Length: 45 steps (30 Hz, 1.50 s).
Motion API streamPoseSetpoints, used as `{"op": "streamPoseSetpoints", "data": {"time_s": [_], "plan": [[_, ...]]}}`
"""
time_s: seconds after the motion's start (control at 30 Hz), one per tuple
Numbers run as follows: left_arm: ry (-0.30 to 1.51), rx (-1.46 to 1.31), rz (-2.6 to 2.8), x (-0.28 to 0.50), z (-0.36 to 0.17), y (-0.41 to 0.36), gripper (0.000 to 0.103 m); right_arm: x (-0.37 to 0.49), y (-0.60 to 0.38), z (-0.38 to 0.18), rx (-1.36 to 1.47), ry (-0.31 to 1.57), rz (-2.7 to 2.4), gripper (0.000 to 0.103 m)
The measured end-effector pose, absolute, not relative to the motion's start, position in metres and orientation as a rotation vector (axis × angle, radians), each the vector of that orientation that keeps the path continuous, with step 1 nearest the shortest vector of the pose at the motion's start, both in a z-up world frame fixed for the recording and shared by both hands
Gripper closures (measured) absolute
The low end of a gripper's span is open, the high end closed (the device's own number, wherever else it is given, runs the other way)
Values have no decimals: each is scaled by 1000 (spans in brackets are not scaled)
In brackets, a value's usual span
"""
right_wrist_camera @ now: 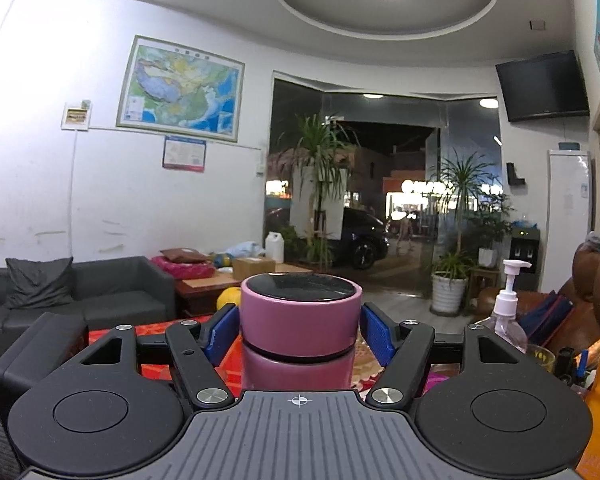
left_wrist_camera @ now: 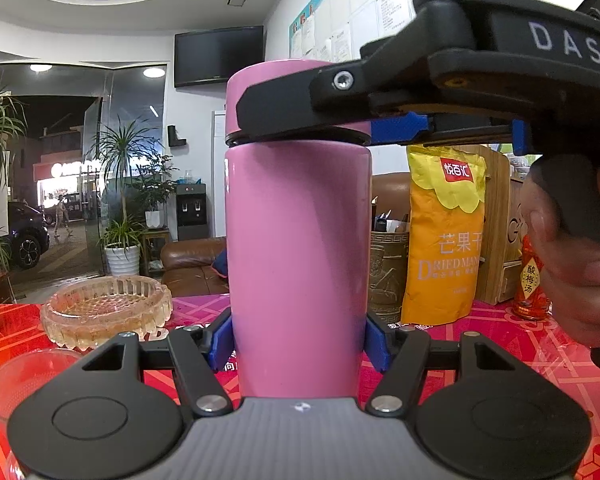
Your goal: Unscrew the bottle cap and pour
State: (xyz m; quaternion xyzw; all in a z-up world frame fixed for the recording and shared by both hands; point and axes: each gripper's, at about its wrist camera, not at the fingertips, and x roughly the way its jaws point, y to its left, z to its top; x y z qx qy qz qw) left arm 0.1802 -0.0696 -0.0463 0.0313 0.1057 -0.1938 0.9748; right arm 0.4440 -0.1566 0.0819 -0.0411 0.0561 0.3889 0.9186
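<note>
Your left gripper point(left_wrist_camera: 299, 342) clamps the pink bottle point(left_wrist_camera: 298, 264) upright on the red tablecloth point(left_wrist_camera: 512, 344); your right gripper point(right_wrist_camera: 299, 334) clamps its cap point(right_wrist_camera: 300, 314). A glass ashtray point(left_wrist_camera: 106, 310) sits nearby.

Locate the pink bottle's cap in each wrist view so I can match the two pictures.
Left wrist: cap upper centre, atop the pink bottle, partly behind the right gripper.
Right wrist: cap centre, between the blue jaws.
Shared landmark: wall TV.

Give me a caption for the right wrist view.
Right gripper closes around the pink bottle's cap.
</note>
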Motion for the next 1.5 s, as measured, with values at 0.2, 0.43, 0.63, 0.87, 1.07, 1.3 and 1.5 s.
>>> {"op": "streamPoseSetpoints", "data": {"time_s": [0.2, 0.43, 0.63, 0.87, 1.07, 1.3, 1.5], "plan": [[214, 62, -391, 181, -45, -69, 37, 467, -162, 76, -55, 106, 879, 39], [215, 60, -393, 181, -45, -68, 37, 483, -154, 63, -56, 84, 917, 38], [215, 60, -393, 182, -45, -69, 37, 473, -131, 62, -119, 112, 841, 37], [215, 59, -394, 182, -45, -69, 37, 466, -102, 66, -131, 118, 738, 37], [215, 59, -392, 182, -45, -70, 37, 463, -87, 62, -126, 114, 714, 38], [216, 58, -393, 182, -46, -72, 37, 477, -94, 57, -63, 103, 858, 38], [215, 60, -394, 181, -47, -74, 37, 458, -65, 65, -99, 99, 835, 35]]}}
